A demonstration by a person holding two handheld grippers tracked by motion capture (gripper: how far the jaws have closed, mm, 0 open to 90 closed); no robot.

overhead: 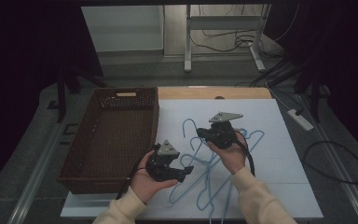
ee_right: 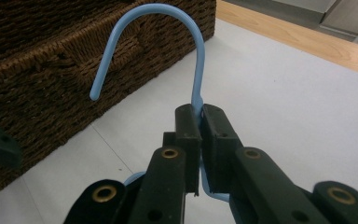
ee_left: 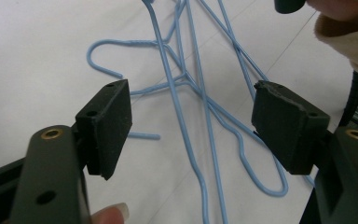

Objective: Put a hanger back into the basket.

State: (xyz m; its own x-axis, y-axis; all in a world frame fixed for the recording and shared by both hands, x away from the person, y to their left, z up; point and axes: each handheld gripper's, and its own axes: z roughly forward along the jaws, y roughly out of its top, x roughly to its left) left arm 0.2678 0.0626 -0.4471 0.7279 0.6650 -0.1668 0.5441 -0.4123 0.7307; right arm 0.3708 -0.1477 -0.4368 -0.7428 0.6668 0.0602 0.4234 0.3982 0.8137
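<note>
Over the white table sheet (overhead: 279,154) in the high view, the right gripper (overhead: 200,134) is pointing toward the wicker basket (overhead: 109,140), its jaws clamping the neck of a blue wire hanger (overhead: 189,127) — the hook is curling up just beyond the jaw tips. Nearer the person, the left gripper (overhead: 190,170) is sitting in an upturned left hand (overhead: 147,179), jaws aimed at the tangle of blue hangers (overhead: 209,179) lying just ahead of it and below the right hand (overhead: 230,156). The basket is lying on the far side of the left gripper from that tangle.

Left gripper view: the left gripper (ee_left: 191,119) is standing with its jaws wide apart, nothing between the pads. Ahead of the tips, the tangle of blue hangers (ee_left: 200,93) is lying flat on the sheet, wires crossing each other; one hook (ee_left: 107,46) is curving off beyond the left pad. A cream sleeve (ee_left: 349,42) is showing past the right pad.

Right gripper view: the right gripper (ee_right: 200,114) is pressing its two pads together on the hanger's neck — the hook (ee_right: 168,28) is rising straight out of the tips and bending over toward the basket (ee_right: 51,79), which is sitting just beyond and to the left of the jaws. Whether the hook is touching the weave, I cannot tell.
</note>
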